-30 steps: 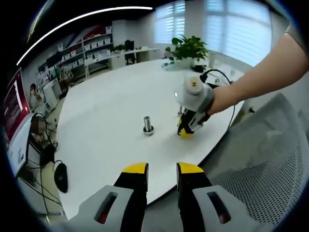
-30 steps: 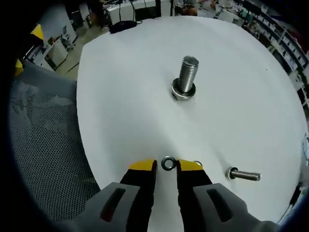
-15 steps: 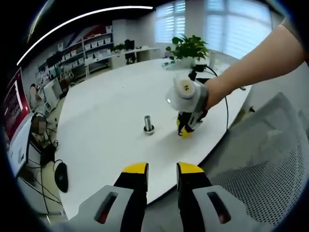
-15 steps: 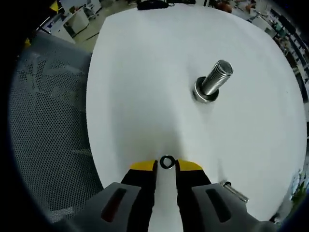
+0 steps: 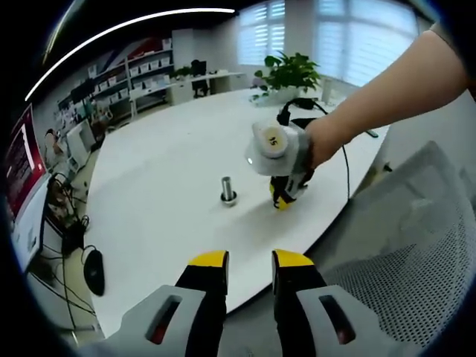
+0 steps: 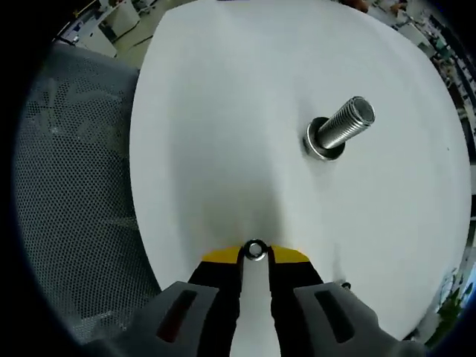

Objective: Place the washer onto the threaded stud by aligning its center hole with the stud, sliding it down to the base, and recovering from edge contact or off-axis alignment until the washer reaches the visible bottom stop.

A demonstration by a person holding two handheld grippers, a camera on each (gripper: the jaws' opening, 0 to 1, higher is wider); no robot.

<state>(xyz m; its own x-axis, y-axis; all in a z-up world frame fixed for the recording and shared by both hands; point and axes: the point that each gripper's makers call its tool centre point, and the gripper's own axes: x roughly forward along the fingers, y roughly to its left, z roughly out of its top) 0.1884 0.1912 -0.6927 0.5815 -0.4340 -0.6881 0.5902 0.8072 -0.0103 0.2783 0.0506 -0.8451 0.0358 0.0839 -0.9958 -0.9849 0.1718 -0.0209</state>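
The right hand-held gripper (image 6: 255, 256) is shown with its yellow-tipped jaws drawn together on the washer (image 6: 255, 250), which is pinched by its rim between the tips so that the center hole remains visible. The threaded stud (image 6: 343, 126) is seen standing on its wide head on the white tabletop (image 6: 223, 111), well apart from the washer and up and to the right in the right gripper view (its apparent lean is probably an effect of the camera angle and the fisheye lens). In the left gripper view the same stud (image 5: 227, 190) appears upright near the middle of the tabletop (image 5: 163, 171), with the right hand-held gripper (image 5: 281, 201) held low just beside it by a person's hand (image 5: 321, 141). The left hand-held gripper (image 5: 249, 264) is held back over the near edge of the tabletop, its jaws apart and nothing between them. The step in hand is judged to be the carry of the washer toward the stud, with the placement not yet begun. For this step to be done well, the washer should be brought above the stud tip and levelled so that its face lies square to the stud axis, and the hole should be centered before any descent is made. Should the rim catch on the threads, a slight lift and re-centering is advised rather than added force. Release is best delayed until the washer is seated against the head at the base.
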